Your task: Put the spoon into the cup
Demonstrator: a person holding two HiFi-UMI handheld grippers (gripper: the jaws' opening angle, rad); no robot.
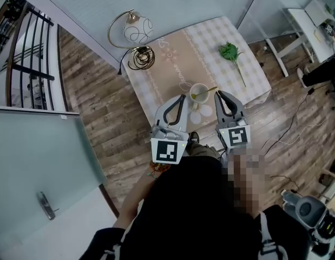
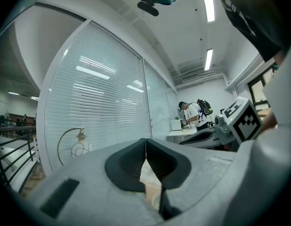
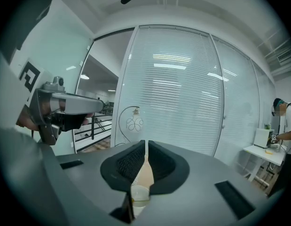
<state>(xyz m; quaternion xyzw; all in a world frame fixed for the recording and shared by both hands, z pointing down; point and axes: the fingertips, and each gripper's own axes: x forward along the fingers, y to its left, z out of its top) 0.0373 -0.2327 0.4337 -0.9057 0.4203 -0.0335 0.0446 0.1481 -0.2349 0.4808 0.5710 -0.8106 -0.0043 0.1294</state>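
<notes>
So we count one cup (image 1: 203, 98) holding one spoon (image 1: 210, 89), one lamp (image 1: 136, 37), one green sprig (image 1: 230, 52); left gripper (image 1: 182, 98) and right gripper (image 1: 219, 94) both pressed together, empty.

On the far left of your checked table (image 1: 172, 64) stands a curled wire lamp (image 1: 136, 39); a green sprig (image 1: 230, 53) lies at its far right. A black railing (image 1: 27, 53) runs at your left, beside the wood floor (image 1: 105, 126).
</notes>
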